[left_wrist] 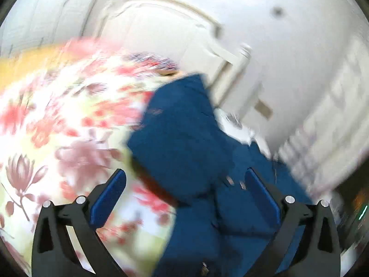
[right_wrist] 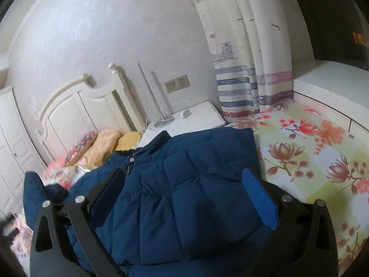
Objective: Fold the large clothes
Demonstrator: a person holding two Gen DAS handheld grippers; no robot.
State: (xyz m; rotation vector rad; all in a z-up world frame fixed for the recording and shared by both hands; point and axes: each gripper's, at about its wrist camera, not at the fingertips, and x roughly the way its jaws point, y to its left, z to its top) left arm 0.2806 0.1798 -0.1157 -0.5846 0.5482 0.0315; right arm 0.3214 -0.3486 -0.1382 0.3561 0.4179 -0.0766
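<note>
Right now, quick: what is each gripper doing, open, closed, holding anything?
Left gripper: open, holding nothing; blue jacket lies between the fingers.
Right gripper: open, holding nothing, over the jacket on the bed.

your left wrist view looks forward between the fingers of the left hand-held gripper (left_wrist: 183, 196), tilted and motion-blurred, close over the blue jacket (left_wrist: 184, 133) and the floral bed sheet (left_wrist: 57, 120). your right wrist view looks along the right hand-held gripper (right_wrist: 184, 191), low over the same jacket (right_wrist: 184, 184), facing the headboard (right_wrist: 76, 106) and the curtain (right_wrist: 244, 57). both views share the jacket, sheet and headboard (left_wrist: 161, 30).
</note>
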